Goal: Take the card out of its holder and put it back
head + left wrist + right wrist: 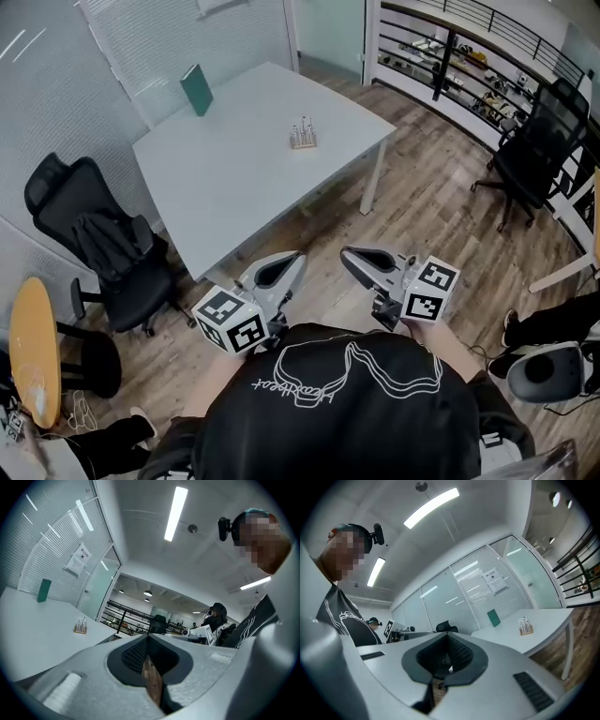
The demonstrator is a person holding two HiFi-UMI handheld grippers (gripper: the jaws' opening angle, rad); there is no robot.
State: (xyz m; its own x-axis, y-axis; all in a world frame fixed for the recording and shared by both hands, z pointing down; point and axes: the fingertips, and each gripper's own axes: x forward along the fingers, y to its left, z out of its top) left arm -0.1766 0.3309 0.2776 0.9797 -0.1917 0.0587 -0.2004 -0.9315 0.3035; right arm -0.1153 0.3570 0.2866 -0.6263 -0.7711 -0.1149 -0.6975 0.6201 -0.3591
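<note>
Item: card holder (302,138), wooden, standing near the tabletop's (234,187) right corner, card upright in it. Left gripper (296,257) and right gripper (347,255): both closed, empty, hanging off the near corner. I am planning the approach: opening one gripper early and bracing the holder with the other.

The person holds the left gripper (298,256) and the right gripper (345,253) low and close before the torso (347,412), side by side. Their tips angle in toward each other and stay a little apart. Each gripper's marker cube (230,322) sits at its rear end, nearest the body. In both gripper views the jaws are pressed together with nothing between them. The bare forearms (448,345) reach forward from the sides.
</note>
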